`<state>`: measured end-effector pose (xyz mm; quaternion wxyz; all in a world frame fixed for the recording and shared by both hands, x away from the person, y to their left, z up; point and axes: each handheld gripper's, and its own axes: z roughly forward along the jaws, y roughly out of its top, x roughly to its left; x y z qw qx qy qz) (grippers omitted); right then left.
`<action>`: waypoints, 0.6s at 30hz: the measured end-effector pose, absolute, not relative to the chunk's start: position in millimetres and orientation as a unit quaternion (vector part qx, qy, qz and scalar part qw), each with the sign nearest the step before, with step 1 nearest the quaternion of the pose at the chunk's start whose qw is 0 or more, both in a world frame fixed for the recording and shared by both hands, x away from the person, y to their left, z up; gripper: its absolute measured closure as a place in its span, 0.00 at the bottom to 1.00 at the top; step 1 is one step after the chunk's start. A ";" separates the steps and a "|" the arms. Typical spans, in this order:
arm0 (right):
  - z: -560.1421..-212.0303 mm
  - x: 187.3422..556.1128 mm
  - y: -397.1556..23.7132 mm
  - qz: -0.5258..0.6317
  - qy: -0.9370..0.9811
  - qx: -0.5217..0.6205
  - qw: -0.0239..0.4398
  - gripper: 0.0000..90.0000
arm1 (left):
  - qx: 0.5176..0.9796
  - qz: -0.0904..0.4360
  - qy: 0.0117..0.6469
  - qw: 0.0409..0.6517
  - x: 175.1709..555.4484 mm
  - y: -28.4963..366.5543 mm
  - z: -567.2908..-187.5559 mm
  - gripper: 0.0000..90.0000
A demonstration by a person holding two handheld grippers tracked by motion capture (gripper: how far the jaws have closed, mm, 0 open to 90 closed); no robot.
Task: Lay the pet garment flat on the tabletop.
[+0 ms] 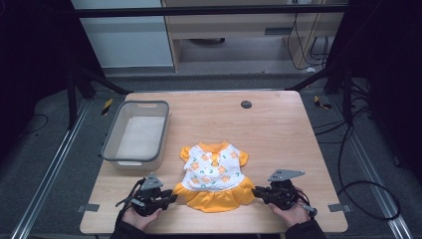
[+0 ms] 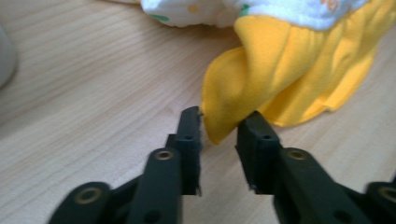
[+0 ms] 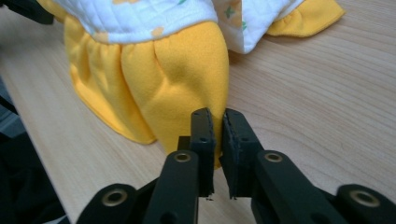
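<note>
Right tool (image 3: 217, 116) is pinching the yellow skirt hem of the little dress (image 1: 214, 174), jaws nearly closed on the fabric. Left tool (image 2: 219, 126) is sitting half open, the hem's other corner poking between its jaws, unclamped. The dress is lying flat on the table (image 1: 278, 129) between both tools; a grey bin (image 1: 137, 134) is resting beyond the left tool.
</note>
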<state>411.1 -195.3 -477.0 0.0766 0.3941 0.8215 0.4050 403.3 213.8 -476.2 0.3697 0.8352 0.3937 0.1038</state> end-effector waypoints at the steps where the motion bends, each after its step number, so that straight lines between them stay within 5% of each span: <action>1: -477.0 411.1 -195.3 0.405 0.821 0.394 0.077 0.87 | 0.835 0.104 0.394 0.370 403.3 213.8 -476.2 0.63; 7: -468.5 408.3 -201.7 0.443 0.801 0.387 0.110 0.72 | 0.810 0.137 0.370 0.434 395.2 217.6 -460.6 0.41; 18: -448.9 437.4 -201.9 0.475 0.773 0.392 0.152 0.59 | 0.777 0.182 0.375 0.472 432.4 215.7 -427.4 0.40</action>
